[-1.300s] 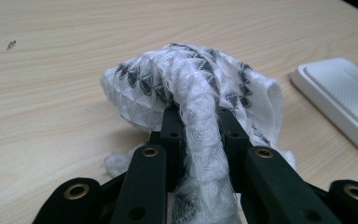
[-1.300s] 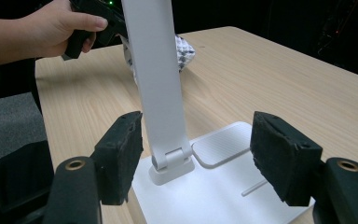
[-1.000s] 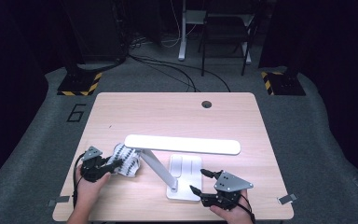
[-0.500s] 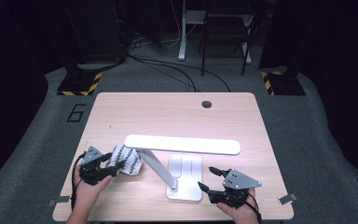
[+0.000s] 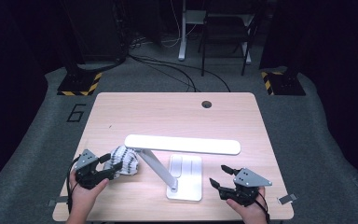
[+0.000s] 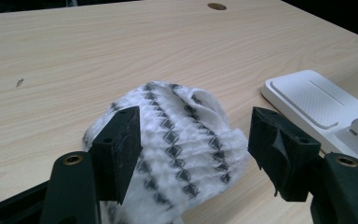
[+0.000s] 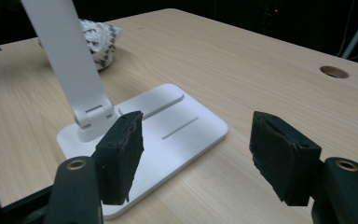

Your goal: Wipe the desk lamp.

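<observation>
Overhead, plus two close-ups (shared lamp)

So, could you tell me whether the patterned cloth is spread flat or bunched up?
Bunched up: the cloth sits as a rounded, creased heap on the table.

Black-yellow floor markers behind table

The far half of the tabletop lies bare — free passage there. Mid-table, the white lamp bars the way: its head spans crosswise, its slanted arm rises from the base — the crumpled cloth sits just left of it.
</observation>
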A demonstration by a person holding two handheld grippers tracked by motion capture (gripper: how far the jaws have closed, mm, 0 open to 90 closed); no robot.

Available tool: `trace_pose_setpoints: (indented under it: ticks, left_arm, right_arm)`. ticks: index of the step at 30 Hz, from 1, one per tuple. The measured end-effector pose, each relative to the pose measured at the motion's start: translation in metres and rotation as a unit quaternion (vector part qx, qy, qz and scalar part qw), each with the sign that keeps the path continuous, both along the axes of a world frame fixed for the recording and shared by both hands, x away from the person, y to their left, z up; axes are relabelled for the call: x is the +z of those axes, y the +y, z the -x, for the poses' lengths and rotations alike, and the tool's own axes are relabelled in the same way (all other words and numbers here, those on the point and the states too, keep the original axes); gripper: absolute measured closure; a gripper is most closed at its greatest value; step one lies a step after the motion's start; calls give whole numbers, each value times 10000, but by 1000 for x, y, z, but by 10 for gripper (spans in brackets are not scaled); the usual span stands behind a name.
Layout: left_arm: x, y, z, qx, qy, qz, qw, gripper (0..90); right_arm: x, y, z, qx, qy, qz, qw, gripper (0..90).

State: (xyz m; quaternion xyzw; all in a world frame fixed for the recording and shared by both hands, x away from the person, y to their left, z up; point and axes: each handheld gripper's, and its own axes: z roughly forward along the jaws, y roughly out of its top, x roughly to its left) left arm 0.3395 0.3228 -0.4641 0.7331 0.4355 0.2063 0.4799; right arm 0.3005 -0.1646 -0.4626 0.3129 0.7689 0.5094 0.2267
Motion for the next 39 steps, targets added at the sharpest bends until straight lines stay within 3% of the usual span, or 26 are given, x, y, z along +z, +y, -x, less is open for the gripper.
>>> trace_pose_setpoints:
  ticks: [3, 7, 12, 20, 23, 25, 29, 33, 39]
  left_arm:
    - [1, -4, 1, -196, 5, -106, 9998, 344]
    - [0, -13, 3, -322, -39, -87, 9994, 345]
    - [-6, -22, 5, -512, 56, -162, 9985, 346]
    - [-14, -36, 8, -890, 182, -322, 9953, 357]
    - [-19, -40, 8, -969, 290, -214, 9946, 360]
    - [-22, -44, 8, -1004, 329, -289, 9940, 364]
    - [-26, -48, 6, -1210, 357, -607, 9902, 380]
    - [-28, -51, 6, -1296, 386, -700, 9883, 381]
    - [-30, -52, 4, -1295, 408, -682, 9884, 381]
  right_arm:
    - [-3, -8, -2, -112, 49, -36, 9999, 346]
    - [-7, -21, -9, -333, 91, -104, 9994, 347]
    - [-13, -35, -11, -573, 190, -186, 9980, 349]
    - [-26, -42, -12, -739, 319, -161, 9966, 355]
    - [-30, -44, -12, -794, 396, -151, 9959, 355]
    - [-33, -47, -14, -846, 460, -166, 9952, 357]
    - [-42, -49, -17, -982, 639, -200, 9929, 362]
    - [-45, -47, -20, -994, 578, -16, 9934, 364]
    - [-46, -44, -20, -964, 584, 82, 9936, 364]
